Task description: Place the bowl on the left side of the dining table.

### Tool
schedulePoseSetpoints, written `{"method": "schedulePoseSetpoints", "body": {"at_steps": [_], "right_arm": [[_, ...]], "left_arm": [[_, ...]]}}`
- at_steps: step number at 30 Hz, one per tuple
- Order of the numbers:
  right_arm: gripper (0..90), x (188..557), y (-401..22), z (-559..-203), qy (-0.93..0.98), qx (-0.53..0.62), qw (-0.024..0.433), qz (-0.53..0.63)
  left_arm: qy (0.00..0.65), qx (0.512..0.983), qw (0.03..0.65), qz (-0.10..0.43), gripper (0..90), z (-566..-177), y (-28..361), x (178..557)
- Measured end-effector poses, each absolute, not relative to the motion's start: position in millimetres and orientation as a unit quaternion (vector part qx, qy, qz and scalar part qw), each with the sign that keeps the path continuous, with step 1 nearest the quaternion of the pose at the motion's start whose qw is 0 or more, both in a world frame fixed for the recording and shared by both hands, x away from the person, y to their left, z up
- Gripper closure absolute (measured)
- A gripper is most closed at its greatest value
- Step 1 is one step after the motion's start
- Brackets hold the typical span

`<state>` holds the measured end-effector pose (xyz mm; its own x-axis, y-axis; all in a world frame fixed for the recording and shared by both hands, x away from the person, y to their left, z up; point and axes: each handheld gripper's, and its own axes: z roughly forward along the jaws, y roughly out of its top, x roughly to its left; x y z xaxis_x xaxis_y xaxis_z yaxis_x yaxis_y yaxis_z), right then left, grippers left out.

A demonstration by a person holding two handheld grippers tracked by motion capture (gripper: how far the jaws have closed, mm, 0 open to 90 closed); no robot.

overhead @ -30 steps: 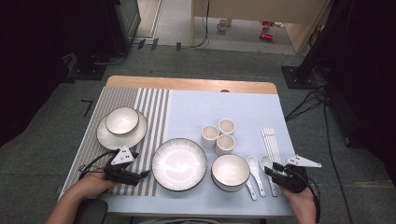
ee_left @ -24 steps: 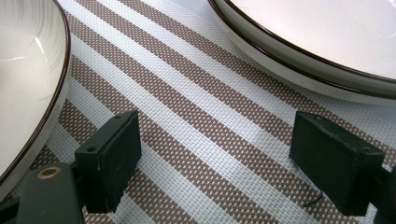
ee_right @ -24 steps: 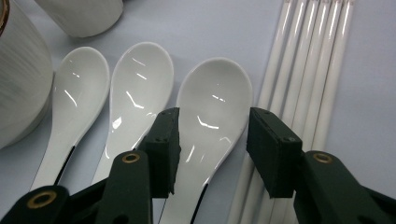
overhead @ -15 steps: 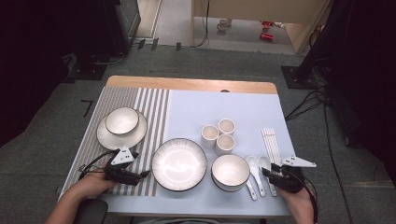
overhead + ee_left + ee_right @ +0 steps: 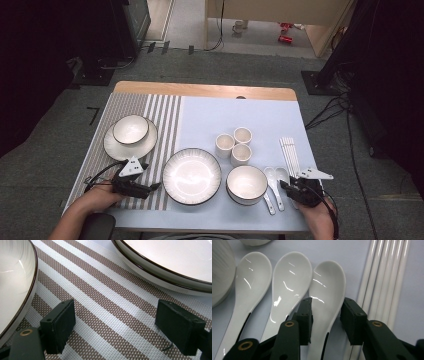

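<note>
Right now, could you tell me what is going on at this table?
A person is working at a set table with a gripper in each hand. The right gripper is over three white spoons and has just been closing its jaws around the rightmost spoon, beside the white chopsticks; whether the pads already press on it is hard to tell. The left gripper rests open over the striped mat, between two plates.

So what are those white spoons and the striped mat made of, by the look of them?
The spoons look like glazed white ceramic, perhaps melamine: smooth, with sharp bright highlights along the bowls. The striped mat looks like woven vinyl or plastic fibre, matte: a fine basket-weave grid shows across its brown and white stripes.
</note>
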<state>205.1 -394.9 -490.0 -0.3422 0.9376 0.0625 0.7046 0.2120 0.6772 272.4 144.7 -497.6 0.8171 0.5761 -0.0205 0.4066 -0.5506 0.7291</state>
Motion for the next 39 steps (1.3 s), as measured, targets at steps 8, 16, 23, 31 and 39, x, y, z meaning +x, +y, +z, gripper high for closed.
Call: {"method": "schedulePoseSetpoints", "body": {"at_steps": [8,16,23,31,39], "right_arm": [[68.3,204.9,-392.7,-489.4,0.756,0.545,0.19,0.309],[78.8,206.0,-393.7,-488.2,0.733,0.576,0.164,0.322],[81.1,208.6,-396.2,-487.5,0.717,0.597,0.141,0.332],[82.0,210.9,-396.0,-486.1,0.713,0.598,0.141,0.336],[82.0,214.7,-400.0,-485.0,0.704,0.604,0.145,0.344]], "left_arm": [[0.281,0.873,0.382,0.111,16.5,-497.6,144.8,272.5],[0.281,0.873,0.382,0.111,16.5,-497.6,144.8,272.5],[0.281,0.873,0.382,0.111,16.6,-497.6,144.8,272.5],[0.281,0.874,0.381,0.113,16.5,-497.7,144.5,272.1],[0.28,0.874,0.38,0.114,16.5,-497.7,144.2,271.8]]}}
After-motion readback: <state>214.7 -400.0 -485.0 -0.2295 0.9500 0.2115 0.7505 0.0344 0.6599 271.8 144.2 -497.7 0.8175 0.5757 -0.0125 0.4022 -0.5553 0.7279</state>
